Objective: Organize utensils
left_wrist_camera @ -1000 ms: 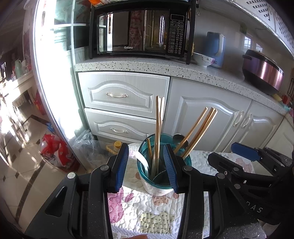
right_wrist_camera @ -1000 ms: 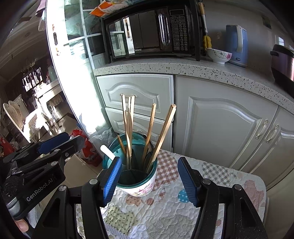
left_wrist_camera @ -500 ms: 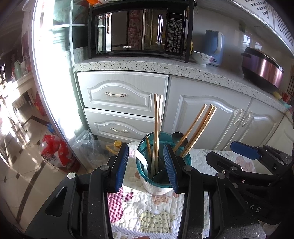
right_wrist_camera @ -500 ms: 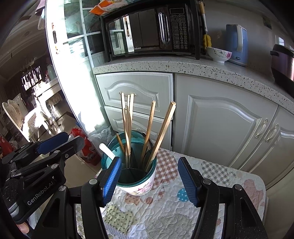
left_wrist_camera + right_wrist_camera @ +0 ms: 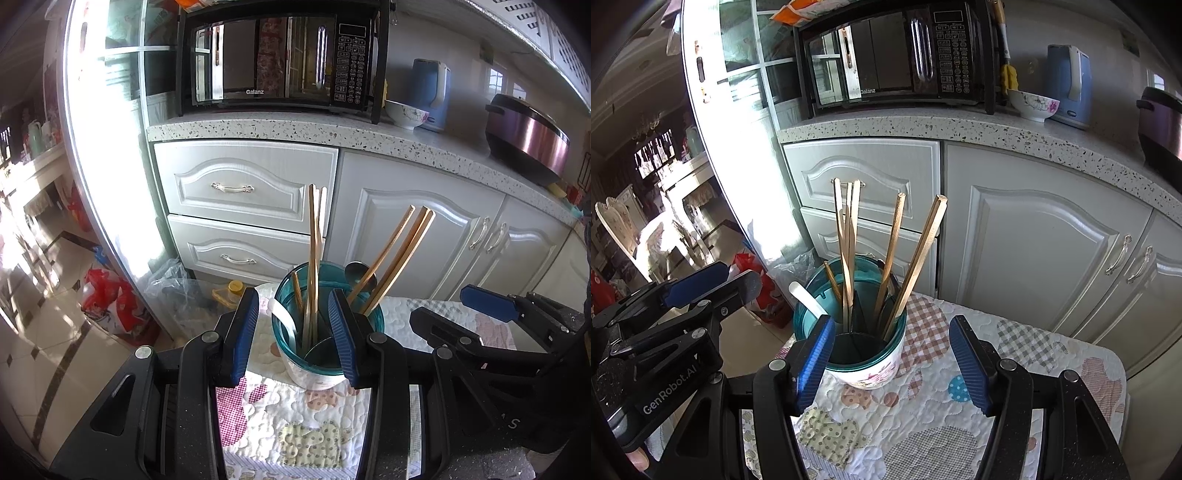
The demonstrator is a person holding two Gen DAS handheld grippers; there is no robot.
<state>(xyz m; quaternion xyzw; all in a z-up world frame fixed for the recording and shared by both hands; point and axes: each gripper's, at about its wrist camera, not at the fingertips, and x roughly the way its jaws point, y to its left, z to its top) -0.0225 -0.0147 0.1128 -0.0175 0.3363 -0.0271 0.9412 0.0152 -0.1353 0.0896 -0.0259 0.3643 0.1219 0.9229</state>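
Note:
A teal-rimmed white utensil holder [image 5: 325,373] [image 5: 875,369] stands on a patchwork quilted table mat [image 5: 295,424] [image 5: 923,417]. It holds several wooden chopsticks [image 5: 314,251] [image 5: 846,240], a white spoon handle [image 5: 282,317] [image 5: 807,301] and a metal spoon [image 5: 360,273]. My left gripper [image 5: 293,336] is open and empty, its blue pads just in front of the holder. My right gripper [image 5: 892,365] is open and empty, near the holder's front right. Each gripper shows in the other's view, the right [image 5: 487,306] and the left [image 5: 701,284].
White kitchen cabinets [image 5: 255,192] [image 5: 1034,240] stand behind the table under a speckled counter [image 5: 295,129] with a microwave [image 5: 280,59], a bowl [image 5: 1034,105] and a kettle [image 5: 1069,85]. A glass door [image 5: 103,166], bags [image 5: 107,299] and tiled floor lie to the left.
Both views have shifted only slightly; the holder sits a touch lower in the right wrist view. Both grippers stay open and empty.

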